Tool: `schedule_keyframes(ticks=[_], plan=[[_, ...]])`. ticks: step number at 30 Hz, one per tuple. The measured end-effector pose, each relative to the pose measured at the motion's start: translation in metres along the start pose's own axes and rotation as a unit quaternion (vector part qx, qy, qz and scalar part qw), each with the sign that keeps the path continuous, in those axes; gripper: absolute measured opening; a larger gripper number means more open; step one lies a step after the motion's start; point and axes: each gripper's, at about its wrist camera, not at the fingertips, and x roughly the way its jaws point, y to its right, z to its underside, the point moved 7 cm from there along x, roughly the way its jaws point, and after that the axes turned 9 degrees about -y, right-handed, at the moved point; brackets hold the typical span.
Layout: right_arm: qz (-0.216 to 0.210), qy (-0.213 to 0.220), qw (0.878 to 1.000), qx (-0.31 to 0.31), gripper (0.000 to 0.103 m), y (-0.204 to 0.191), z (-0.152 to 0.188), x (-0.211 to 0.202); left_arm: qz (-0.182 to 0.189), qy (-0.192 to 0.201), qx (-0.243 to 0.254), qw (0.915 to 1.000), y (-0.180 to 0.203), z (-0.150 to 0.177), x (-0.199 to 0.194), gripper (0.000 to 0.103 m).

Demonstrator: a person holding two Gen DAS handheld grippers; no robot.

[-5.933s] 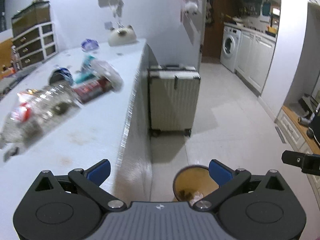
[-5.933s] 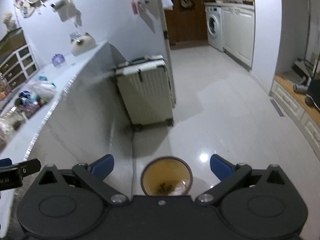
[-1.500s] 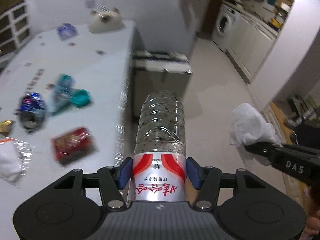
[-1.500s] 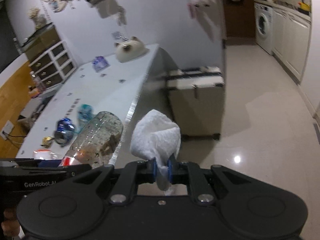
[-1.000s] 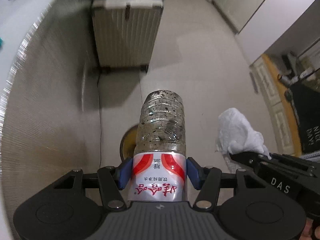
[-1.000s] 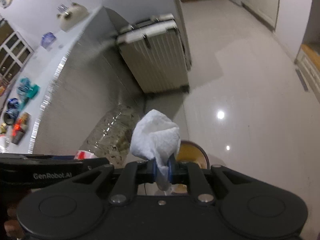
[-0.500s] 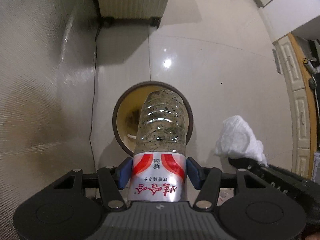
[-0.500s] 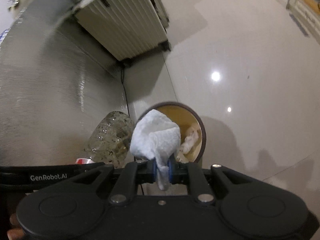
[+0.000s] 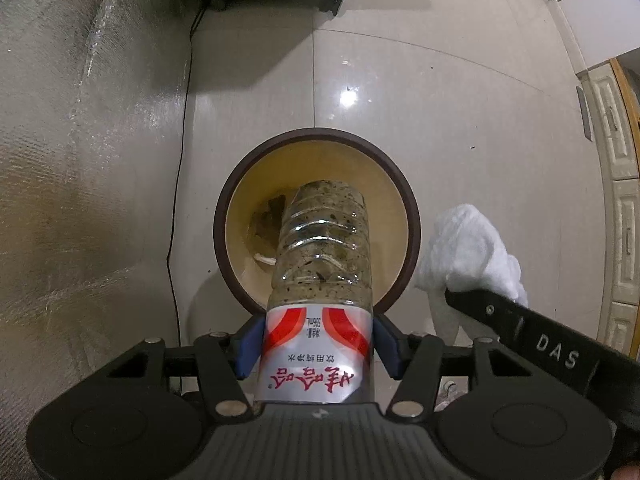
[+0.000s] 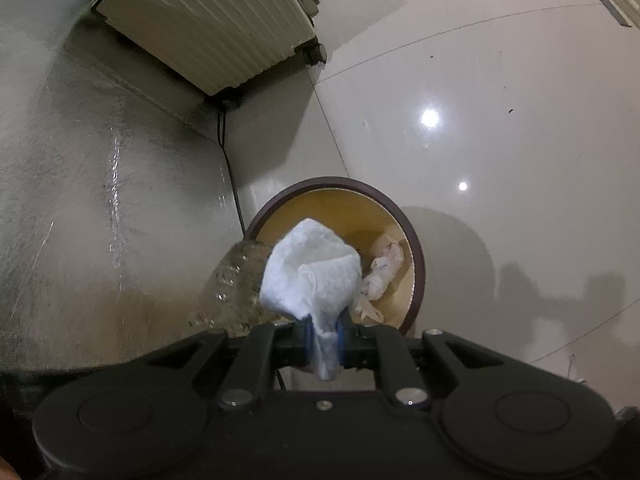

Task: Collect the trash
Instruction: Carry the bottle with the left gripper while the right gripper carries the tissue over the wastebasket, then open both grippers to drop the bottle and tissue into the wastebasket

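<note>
1. Above the round trash bin [image 9: 414, 236] on the tiled floor [image 9: 460, 100], my left tongs [image 9: 318, 354] pinch a clear plastic bottle [image 9: 320, 256] by its red-and-white label, its far end pointing down over the bin's yellow inside.
2. My right tongs [image 10: 323, 334] are pressed together on a crumpled white paper towel [image 10: 312, 276], held over the near rim of the bin.
3. In the left view the towel [image 9: 468, 252] sits just right of the bin's rim.
4. Inside the bin lie crumpled white scraps [image 10: 382, 272].
5. A ribbed suitcase [image 10: 208, 20] stands beyond the bin, with a dark cable [image 9: 180, 152] running along the floor by the grey wall [image 9: 80, 160].
</note>
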Motion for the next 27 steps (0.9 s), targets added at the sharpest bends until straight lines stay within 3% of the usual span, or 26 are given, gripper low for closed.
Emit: schedule_keyframes(ticks=[5, 7, 10, 21, 27], plan=[[-0.015, -0.003, 1.0, 0.01, 0.022, -0.003, -0.01, 0.012, 0.014, 0.001, -0.009, 0.9999, -0.002, -0.001, -0.002, 0.062], [-0.019, -0.001, 1.0, 0.013, 0.031, -0.004, -0.012, 0.014, 0.013, 0.0, -0.015, 0.9998, -0.005, -0.001, -0.004, 0.068], [-0.021, 0.0, 1.0, 0.015, 0.036, -0.004, -0.014, 0.017, 0.005, 0.002, -0.02, 0.9998, -0.01, 0.0, -0.008, 0.078], [-0.002, -0.014, 1.0, 0.012, 0.039, 0.004, -0.004, 0.023, -0.011, -0.006, -0.022, 0.9997, -0.018, 0.003, -0.006, 0.091], [0.008, -0.009, 1.0, 0.011, 0.049, 0.011, -0.004, 0.017, -0.019, -0.009, -0.013, 0.9997, -0.017, 0.005, -0.003, 0.097]])
